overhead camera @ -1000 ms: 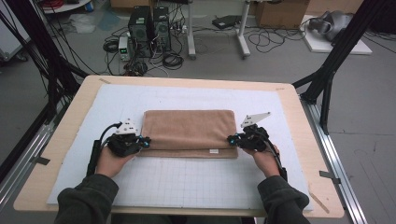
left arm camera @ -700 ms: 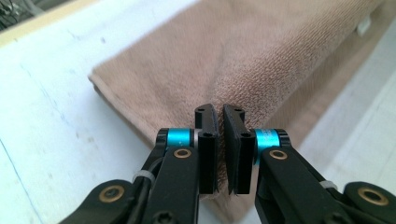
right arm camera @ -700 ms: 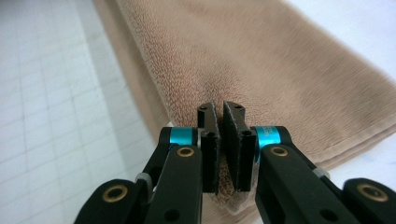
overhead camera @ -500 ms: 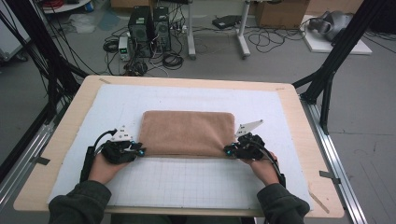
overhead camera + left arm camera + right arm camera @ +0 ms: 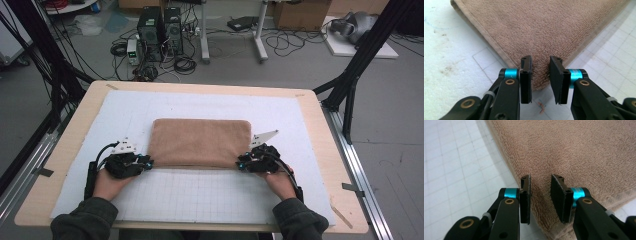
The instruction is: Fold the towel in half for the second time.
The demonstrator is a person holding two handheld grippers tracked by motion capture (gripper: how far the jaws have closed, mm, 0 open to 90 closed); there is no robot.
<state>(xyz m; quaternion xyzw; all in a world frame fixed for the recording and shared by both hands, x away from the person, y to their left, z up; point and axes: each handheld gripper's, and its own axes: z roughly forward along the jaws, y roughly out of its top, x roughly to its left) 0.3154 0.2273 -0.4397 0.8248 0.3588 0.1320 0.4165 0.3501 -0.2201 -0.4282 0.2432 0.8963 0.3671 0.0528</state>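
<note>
1. Grey workshop floor lies beyond the table, with two computer towers (image 5: 160,27), loose cables (image 5: 280,42) and black frame struts (image 5: 357,60) at both sides.
2. Wooden table (image 5: 310,107), pale at its rim, carries a white mat (image 5: 200,192) ruled with a fine grid on the part nearest the person.
3. Folded tan towel (image 5: 201,142) lies flat near the middle of the mat, long side running left to right, its corners rounded and its hemmed edge visible in the left gripper view (image 5: 486,42).
4. Left gripper (image 5: 145,163), held in the person's left hand (image 5: 107,182), sits at the towel's near left corner. In the left gripper view (image 5: 541,75) the corner of the towel lies between the two black jaws, which stand parted with a clear gap; the pads do not press on the cloth. These jaws have just been opening and then eased back slightly.
5. Right gripper (image 5: 241,164), held in the right hand (image 5: 280,182), sits at the towel's near right corner. In the right gripper view (image 5: 540,196) the jaws are likewise parted over the terry surface, the cloth between them but not pinched; they have just been opening.
6. Grey three-cornered plates (image 5: 264,136) ride on top of both grippers, and dark green sleeves (image 5: 300,222) enter from the bottom edge of the high view.
7. Small orange scrap (image 5: 541,107) lies on the mat just below the towel's corner in the left gripper view.
</note>
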